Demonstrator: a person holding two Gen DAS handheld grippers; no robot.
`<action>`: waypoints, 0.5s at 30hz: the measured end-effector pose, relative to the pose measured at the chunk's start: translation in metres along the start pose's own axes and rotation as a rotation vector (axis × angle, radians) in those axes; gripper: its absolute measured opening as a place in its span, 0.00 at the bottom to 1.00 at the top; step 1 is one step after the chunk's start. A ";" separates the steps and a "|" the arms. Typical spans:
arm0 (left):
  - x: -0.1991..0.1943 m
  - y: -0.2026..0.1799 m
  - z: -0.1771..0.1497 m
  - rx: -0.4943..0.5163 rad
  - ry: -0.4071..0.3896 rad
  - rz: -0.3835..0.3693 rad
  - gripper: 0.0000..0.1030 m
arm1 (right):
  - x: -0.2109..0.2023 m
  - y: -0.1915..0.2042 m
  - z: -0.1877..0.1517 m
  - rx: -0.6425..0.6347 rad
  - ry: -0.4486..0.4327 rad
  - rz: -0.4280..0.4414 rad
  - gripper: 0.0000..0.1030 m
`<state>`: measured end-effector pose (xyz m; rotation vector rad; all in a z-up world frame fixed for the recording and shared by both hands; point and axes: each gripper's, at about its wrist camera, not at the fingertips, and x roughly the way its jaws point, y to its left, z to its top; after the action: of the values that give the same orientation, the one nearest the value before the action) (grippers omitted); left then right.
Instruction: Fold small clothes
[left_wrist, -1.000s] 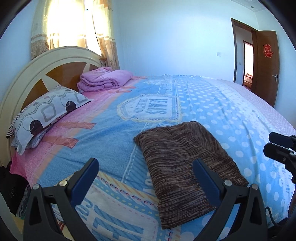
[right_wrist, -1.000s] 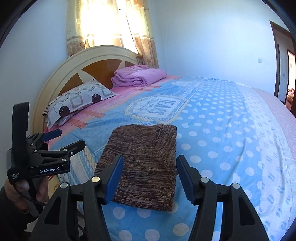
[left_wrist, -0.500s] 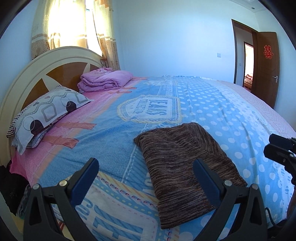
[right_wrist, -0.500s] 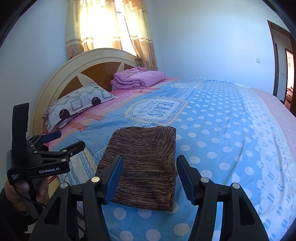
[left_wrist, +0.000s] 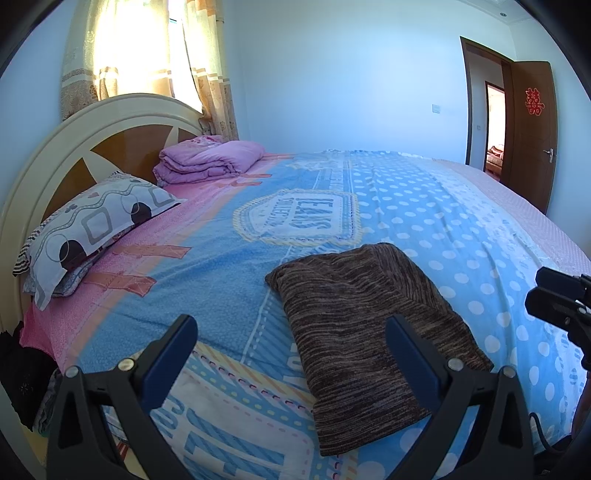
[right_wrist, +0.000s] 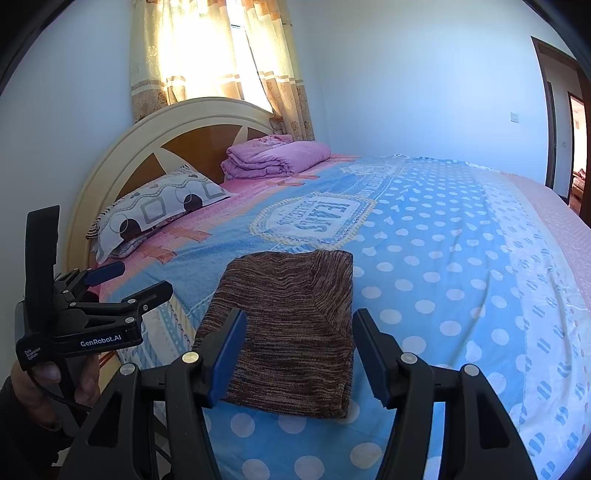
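A brown striped knit garment (left_wrist: 362, 321) (right_wrist: 291, 295) lies folded into a flat rectangle on the blue dotted bedspread (left_wrist: 424, 206) (right_wrist: 443, 258), close to the bed's near edge. My left gripper (left_wrist: 291, 332) hovers off that edge, its jaws wide apart and empty, with the garment's left side beyond them. My right gripper (right_wrist: 300, 321) is open too, nothing between its blue pads (right_wrist: 229, 350); the garment's near end lies past them. Each gripper shows in the other's view: the left gripper (right_wrist: 136, 280) in a hand, and the right gripper (left_wrist: 554, 295) at the frame's edge.
A patterned pillow (left_wrist: 96, 229) (right_wrist: 159, 206) and a folded pink quilt (left_wrist: 210, 158) (right_wrist: 277, 155) lie by the round headboard (left_wrist: 74, 147). A brown door (left_wrist: 532, 136) stands ajar at the far right. Dark things (left_wrist: 22, 376) sit beside the bed at the left.
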<state>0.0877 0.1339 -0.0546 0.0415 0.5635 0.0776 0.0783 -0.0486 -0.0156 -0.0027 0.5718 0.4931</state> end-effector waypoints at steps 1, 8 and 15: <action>0.000 0.000 0.000 0.001 0.002 0.000 1.00 | 0.000 0.000 0.000 0.001 -0.001 -0.001 0.59; 0.000 -0.002 0.000 0.002 -0.001 -0.006 1.00 | -0.003 -0.001 0.000 0.013 -0.033 -0.004 0.59; -0.006 -0.003 0.002 0.007 -0.020 -0.014 1.00 | -0.015 -0.006 0.003 0.034 -0.096 -0.008 0.59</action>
<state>0.0834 0.1300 -0.0499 0.0450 0.5445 0.0619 0.0714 -0.0598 -0.0058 0.0503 0.4861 0.4733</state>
